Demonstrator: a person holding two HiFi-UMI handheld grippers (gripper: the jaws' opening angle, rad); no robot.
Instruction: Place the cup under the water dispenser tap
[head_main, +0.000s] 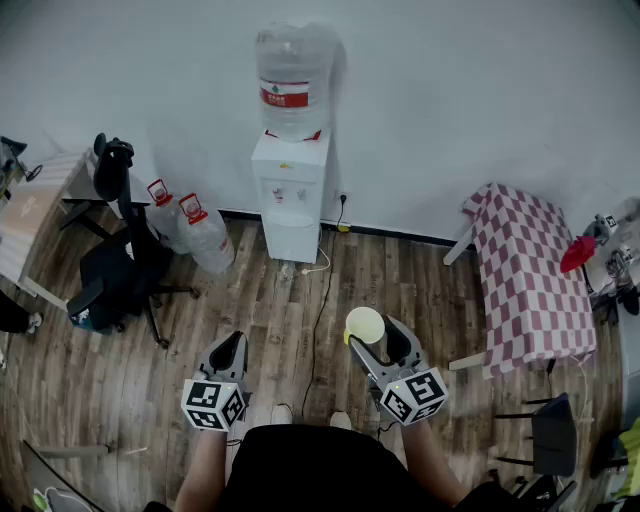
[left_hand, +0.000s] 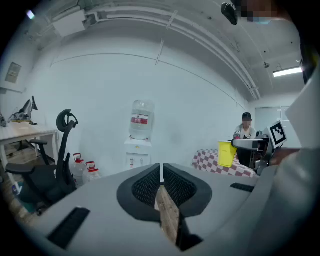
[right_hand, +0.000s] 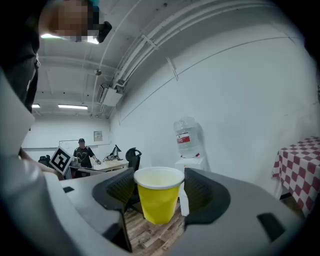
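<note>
A white water dispenser (head_main: 290, 190) with a big clear bottle (head_main: 292, 80) on top stands against the far wall, across the wooden floor from me. Its taps (head_main: 283, 193) face me. My right gripper (head_main: 373, 332) holds a yellow cup (head_main: 365, 324) upright in the air, jaws shut on its sides. In the right gripper view the cup (right_hand: 158, 194) sits between the pads, with the dispenser (right_hand: 188, 145) far behind it. My left gripper (head_main: 231, 345) is shut and empty. In its own view the pads (left_hand: 150, 186) meet, and the dispenser (left_hand: 138, 150) shows beyond.
Two spare water bottles (head_main: 185, 230) lie left of the dispenser, beside a black office chair (head_main: 115, 270) and a desk (head_main: 30, 220). A checkered table (head_main: 530, 275) stands at the right. A cable (head_main: 320, 310) runs across the floor. A person (left_hand: 245, 127) stands far off.
</note>
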